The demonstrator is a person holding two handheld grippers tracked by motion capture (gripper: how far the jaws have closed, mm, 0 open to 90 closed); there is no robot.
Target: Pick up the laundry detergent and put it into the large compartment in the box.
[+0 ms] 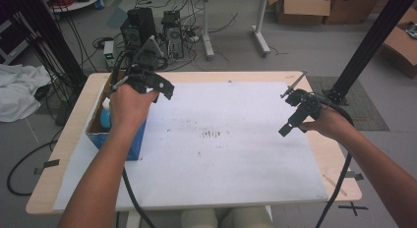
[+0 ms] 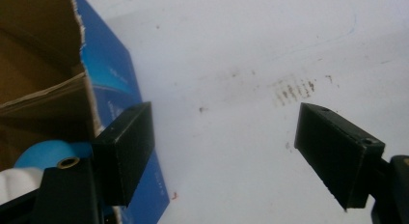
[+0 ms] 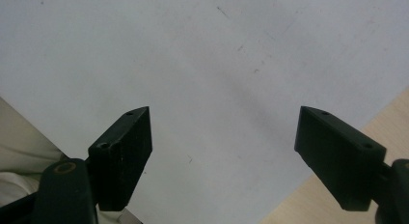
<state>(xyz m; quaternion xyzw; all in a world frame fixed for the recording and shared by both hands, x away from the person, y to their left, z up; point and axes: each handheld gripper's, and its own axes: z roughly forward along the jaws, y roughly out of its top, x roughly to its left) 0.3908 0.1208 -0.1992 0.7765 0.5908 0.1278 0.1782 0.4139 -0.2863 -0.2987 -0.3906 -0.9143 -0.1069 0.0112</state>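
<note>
Both grippers hover empty, jaws wide, over a white-covered desk [image 1: 236, 164]: the left gripper [image 1: 147, 83] above an open blue box [image 1: 135, 142] at the left edge, the right gripper [image 1: 297, 112] far right. Likely next: reaching into the box.

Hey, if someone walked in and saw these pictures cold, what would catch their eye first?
Probably the blue cardboard box at the table's left edge, open on top with a light blue bottle inside. The left tongs hover open beside the box, and the right tongs hang open near the right edge. Between them lies a white sheet with dark smudges at its middle.
</note>
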